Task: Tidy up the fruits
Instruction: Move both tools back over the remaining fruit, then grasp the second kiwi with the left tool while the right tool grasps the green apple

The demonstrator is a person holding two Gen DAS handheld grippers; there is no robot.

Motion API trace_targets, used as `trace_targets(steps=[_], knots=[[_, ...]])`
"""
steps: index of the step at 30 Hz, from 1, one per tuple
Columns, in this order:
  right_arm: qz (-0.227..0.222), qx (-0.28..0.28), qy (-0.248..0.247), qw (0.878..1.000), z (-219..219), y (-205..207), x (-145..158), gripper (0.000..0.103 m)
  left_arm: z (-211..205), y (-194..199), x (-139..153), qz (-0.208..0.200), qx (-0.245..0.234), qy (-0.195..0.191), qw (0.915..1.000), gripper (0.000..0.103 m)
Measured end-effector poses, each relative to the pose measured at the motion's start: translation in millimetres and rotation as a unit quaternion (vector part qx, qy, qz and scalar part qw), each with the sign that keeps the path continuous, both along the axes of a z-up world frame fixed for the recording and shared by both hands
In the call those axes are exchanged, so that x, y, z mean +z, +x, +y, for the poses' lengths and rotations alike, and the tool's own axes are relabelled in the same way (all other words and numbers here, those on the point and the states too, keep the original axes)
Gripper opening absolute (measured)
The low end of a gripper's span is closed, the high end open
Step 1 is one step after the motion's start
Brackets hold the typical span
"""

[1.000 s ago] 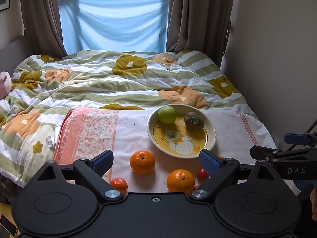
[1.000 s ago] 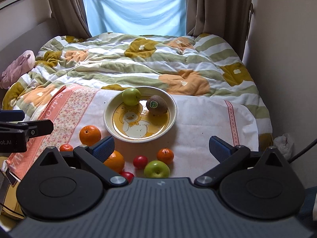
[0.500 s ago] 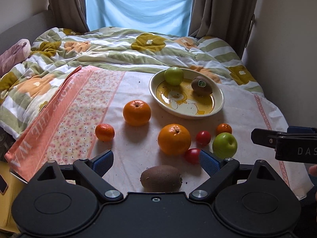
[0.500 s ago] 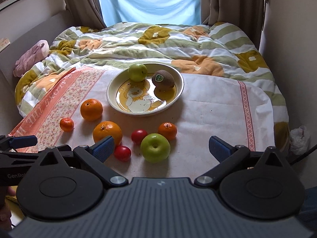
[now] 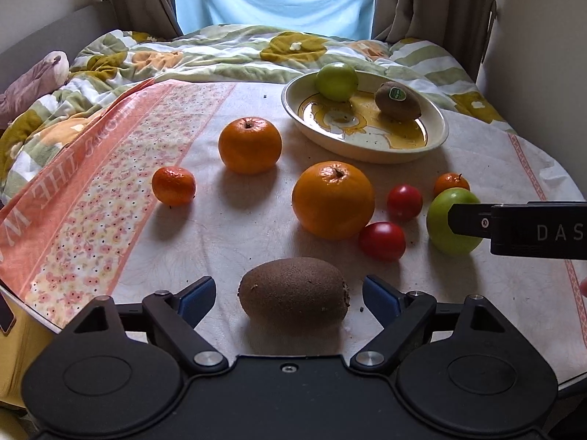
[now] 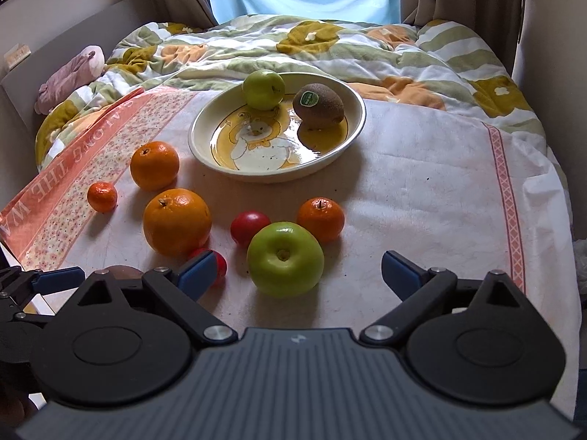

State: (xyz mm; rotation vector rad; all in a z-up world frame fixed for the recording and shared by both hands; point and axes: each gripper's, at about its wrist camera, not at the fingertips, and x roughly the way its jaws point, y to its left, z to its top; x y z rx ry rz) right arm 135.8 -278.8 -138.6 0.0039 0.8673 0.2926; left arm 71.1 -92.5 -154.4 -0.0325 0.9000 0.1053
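Left gripper, jaws closing around but not yet touching the fuzzy brown kiwi on the white cloth; right gripper spread empty beside the round green apple; either fruit could roll if nudged off-centre.

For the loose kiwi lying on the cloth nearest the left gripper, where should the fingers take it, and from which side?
Grip the kiwi across its narrow middle, coming down from above and the near side. It lies on its side, long axis across the left gripper, whose closing fingers already flank it without touching, so they would probably meet its ends; rolling the wrist seems wiser.
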Motion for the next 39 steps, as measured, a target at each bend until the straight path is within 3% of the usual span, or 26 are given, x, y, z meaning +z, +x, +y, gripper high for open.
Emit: trace_targets(steps=[7,11,18,21,39], knots=[[0.008,0.012,-0.005,1.0,3,10,-15,0.103,-3,5,-13,0.019,-0.005,0.006,0.9998,0.074],[0.017,0.022,0.0,1.0,6,14,-22,0.089,-2,4,-14,0.017,-0.005,0.003,0.9998,0.074],[0.015,0.027,0.003,1.0,10,19,-25,0.082,-3,4,-12,0.018,-0.012,0.006,0.9998,0.073],[0.022,0.033,0.009,0.999,11,22,-27,0.069,-2,5,-12,0.018,-0.013,0.005,0.9997,0.073],[0.017,0.03,0.008,0.999,8,15,-19,0.069,1,1,3,0.0,-0.015,0.002,0.9999,0.072]])
